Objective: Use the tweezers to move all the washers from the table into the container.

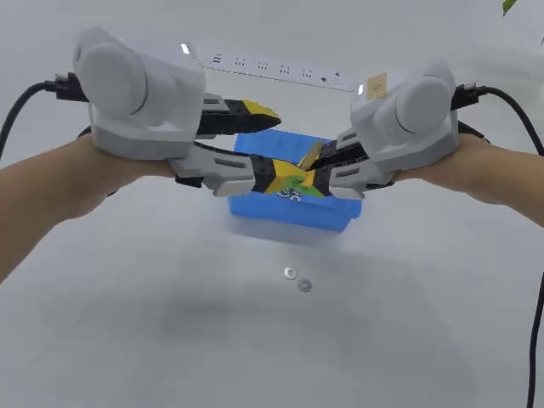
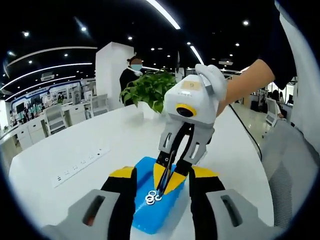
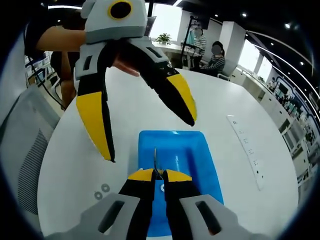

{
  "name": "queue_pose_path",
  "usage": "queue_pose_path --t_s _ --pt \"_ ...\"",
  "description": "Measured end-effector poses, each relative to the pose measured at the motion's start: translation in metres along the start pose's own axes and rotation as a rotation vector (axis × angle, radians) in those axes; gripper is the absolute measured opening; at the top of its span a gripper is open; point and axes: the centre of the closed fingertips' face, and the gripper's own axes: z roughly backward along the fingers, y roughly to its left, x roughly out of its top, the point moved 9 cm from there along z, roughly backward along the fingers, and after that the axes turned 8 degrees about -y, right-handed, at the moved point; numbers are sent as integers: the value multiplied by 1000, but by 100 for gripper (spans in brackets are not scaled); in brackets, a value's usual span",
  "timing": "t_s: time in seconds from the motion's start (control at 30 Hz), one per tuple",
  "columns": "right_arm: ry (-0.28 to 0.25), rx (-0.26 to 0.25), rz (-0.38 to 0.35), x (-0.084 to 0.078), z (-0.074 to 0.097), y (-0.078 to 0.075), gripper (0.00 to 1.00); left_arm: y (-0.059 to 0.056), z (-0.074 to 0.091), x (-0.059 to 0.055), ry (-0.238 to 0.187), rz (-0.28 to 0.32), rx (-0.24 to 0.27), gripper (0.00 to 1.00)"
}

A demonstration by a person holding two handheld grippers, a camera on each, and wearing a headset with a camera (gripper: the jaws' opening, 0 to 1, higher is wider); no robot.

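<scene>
Two washers (image 1: 291, 273) lie on the table (image 1: 170, 340) near the blue container (image 1: 293, 217). Right gripper (image 3: 159, 175) pinches tweezers (image 3: 155, 157), seemingly above it; left gripper (image 2: 164, 172) gapes.

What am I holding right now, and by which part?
Right gripper is shut on the tweezers, at their handle end, tips free; left gripper is open, empty.

The blue rectangular plastic container (image 1: 289, 214) sits on the white table (image 1: 170, 331) under the left gripper (image 3: 151, 141) and right gripper (image 3: 157, 175), which face each other across it. Several small metal washers (image 2: 151, 198) lie inside, below the thin metal tweezers (image 3: 155, 161). Two loose washers (image 1: 291, 273) lie left of the right gripper, and the long white power strip (image 1: 272, 68) is to its right.
</scene>
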Motion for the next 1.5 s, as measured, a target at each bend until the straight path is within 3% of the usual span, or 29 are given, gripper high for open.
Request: queue_pose_path --t_s 0.13,0.27,0.43,0.53,0.8,1.1,1.27,1.5 --pt "2 8 13 2 -1 1 7 -3 -9 2 33 -30 -70 28" --pt "-2 14 23 4 -1 2 7 -5 -12 4 30 -32 -92 25" --pt "-2 25 35 7 -1 3 7 -3 -11 1 68 -67 -123 15" --pt "-3 31 41 8 -2 4 7 -3 -11 3 62 -61 -139 12" --pt "9 48 92 9 -3 9 8 -3 -8 4 81 -127 -194 6" --pt "-7 19 112 14 1 7 11 2 -7 7 59 -154 -162 5" --pt "-57 -10 56 20 3 7 16 0 -2 12 47 -154 -143 5" --pt "-71 -42 38 16 6 6 24 2 2 14 29 -150 -110 5"
